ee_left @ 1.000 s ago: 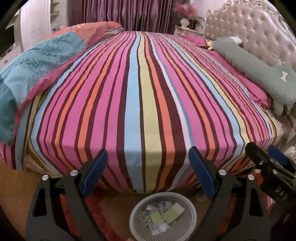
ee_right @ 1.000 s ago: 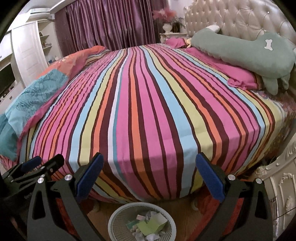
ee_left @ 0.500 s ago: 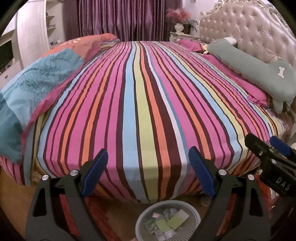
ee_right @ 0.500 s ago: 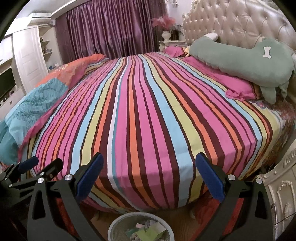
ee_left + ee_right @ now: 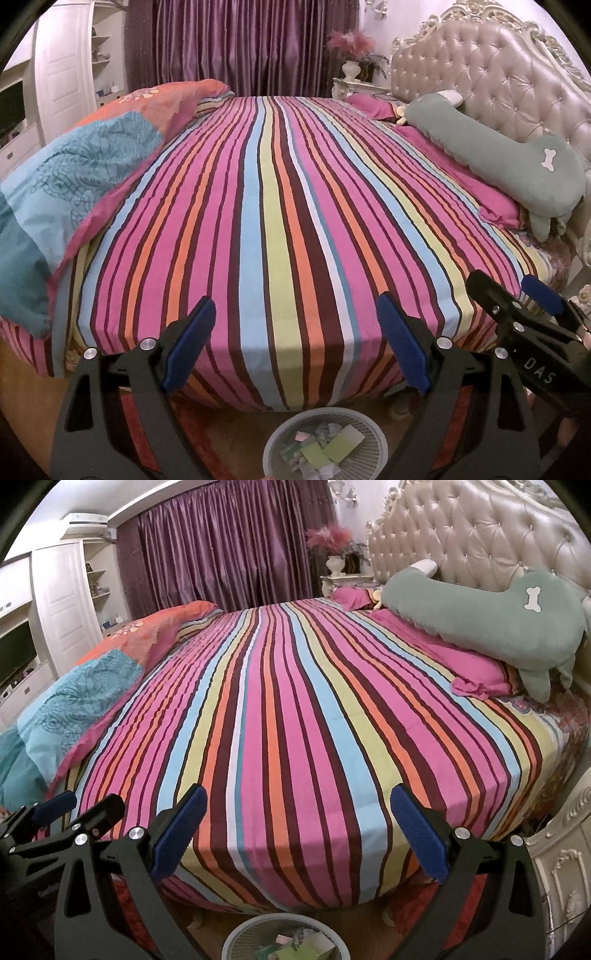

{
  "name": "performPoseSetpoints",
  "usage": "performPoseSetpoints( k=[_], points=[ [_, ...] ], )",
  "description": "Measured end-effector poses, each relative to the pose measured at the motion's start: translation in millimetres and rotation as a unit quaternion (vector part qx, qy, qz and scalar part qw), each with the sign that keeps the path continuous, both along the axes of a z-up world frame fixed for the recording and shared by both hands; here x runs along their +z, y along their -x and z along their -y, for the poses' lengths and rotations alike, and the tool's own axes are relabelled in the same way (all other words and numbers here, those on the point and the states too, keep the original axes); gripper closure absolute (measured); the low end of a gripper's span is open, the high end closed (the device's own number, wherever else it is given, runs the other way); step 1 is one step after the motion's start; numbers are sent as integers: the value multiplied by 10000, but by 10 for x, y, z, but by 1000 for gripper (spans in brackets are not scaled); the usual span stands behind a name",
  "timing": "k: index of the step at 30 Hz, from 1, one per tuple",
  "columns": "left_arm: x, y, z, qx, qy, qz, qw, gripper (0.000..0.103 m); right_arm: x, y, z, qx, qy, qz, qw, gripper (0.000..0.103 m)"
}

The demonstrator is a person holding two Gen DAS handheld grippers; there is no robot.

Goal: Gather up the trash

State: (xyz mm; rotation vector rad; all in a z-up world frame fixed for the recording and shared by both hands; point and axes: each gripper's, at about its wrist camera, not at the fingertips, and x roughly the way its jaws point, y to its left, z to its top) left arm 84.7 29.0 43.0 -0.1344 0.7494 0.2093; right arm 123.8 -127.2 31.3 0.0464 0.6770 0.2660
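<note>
Left wrist view: round white mesh wastebasket [image 5: 325, 448] of paper scraps slipping lower than a second ago; left gripper [image 5: 295, 343] and right gripper [image 5: 295, 834] raised, spread wide, empty; striped bedsheet [image 5: 280, 206] bare, collecting likely finished.

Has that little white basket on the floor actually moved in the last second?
Cannot tell for the wastebasket itself. It slid lower in both views, but the striped bed shifted down too, so the cameras probably tilted up rather than the basket moving.
</note>
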Motion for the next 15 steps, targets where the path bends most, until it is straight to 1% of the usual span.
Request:
performPoseSetpoints(
  k=[6,10,15],
  points=[
    [53,41,19,-9,-46,34,10000,17,22,20,8,-39,25,45,10000,8],
    [59,51,20,-19,-37,40,10000,17,5,15,47,-100,28,0,9999,8],
    [36,52,22,-61,4,-45,10000,17,-20,14,61,-117,42,-59,9999,8]
  ],
)
